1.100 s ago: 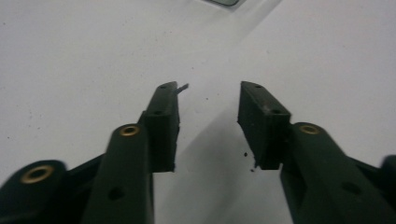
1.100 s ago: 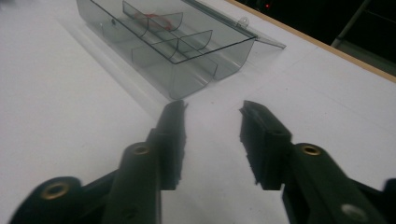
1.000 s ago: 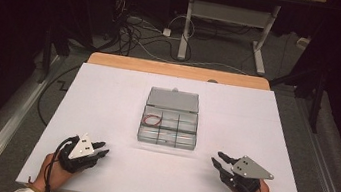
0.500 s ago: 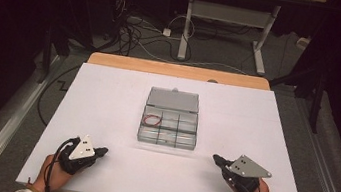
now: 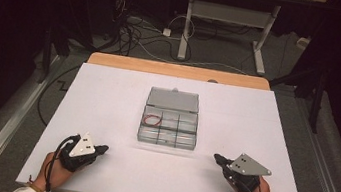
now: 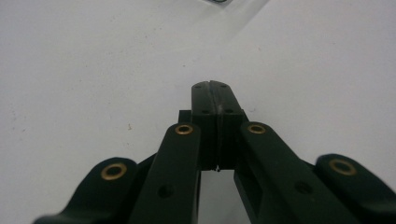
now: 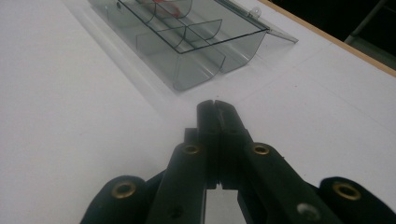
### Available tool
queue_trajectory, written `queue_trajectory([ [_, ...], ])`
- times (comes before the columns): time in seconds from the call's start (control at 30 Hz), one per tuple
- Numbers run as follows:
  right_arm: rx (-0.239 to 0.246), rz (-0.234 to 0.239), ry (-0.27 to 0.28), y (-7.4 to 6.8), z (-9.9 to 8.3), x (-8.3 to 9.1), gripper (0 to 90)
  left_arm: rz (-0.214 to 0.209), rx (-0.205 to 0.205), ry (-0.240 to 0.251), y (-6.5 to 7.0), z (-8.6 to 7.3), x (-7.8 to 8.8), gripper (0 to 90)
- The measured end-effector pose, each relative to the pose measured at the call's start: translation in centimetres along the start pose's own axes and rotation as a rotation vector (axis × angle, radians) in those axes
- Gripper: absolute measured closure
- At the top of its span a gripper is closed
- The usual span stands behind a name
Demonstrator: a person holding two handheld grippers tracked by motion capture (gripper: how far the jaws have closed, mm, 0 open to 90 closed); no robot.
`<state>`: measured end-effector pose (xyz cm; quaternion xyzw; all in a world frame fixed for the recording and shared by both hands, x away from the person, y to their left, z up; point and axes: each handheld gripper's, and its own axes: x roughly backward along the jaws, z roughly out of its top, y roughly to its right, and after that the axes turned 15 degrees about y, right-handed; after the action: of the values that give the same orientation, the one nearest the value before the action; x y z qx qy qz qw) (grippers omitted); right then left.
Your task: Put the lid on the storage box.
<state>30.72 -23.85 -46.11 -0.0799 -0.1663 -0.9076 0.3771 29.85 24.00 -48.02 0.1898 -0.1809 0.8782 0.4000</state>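
The clear plastic box [image 5: 169, 125] lies in the middle of the white worktop [image 5: 107, 97], a little toward the far side, with bare white surface on all sides of it. Wide open room runs from the box to the left and right edges, and a broad empty strip separates it from the near edge where the hands come in. A band of bare wood [image 5: 177, 70] shows along the far edge.

Both tongs sit near the front edge, well apart from the box. The left tongs [image 5: 102, 149] lie to the near left of the box and point inward toward the middle. The right tongs [image 5: 217, 158] lie to the near right and also point inward. In the right gripper view the box's [image 7: 187, 42] nearest corner stands just ahead of the tips [image 7: 215, 108], not touching them. The jaws of both tongs have just been closing and now stand pressed together, nothing between them, as the left gripper view [image 6: 214, 91] shows too.

The box is see-through and greyish, split by thin walls into small compartments. Its lid [image 5: 173, 99] is swung open and lies flat on the far side. A red loop of wire [image 5: 152, 121] rests in a compartment on the left side.
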Motion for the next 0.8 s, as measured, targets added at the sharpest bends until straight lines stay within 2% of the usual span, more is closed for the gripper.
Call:
queue_trajectory([
  [0.27, 0.0, -0.013, -0.008, 0.4, 0.0, 0.1, 90.0, -0.006, -0.007, 0.004, -0.6, 0.8, -0.8, 87.0],
  [0.5, 0.013, -0.018, -0.017, 0.7, 0.4, -0.4, 90.0, 0.009, 0.018, 0.021, -1.9, 1.6, -1.3, 87.0],
  [0.8, 0.028, -0.061, -0.031, 3.3, 0.8, -2.1, 90.0, 0.015, 0.016, 0.017, -4.1, 3.2, -2.9, 86.9],
])
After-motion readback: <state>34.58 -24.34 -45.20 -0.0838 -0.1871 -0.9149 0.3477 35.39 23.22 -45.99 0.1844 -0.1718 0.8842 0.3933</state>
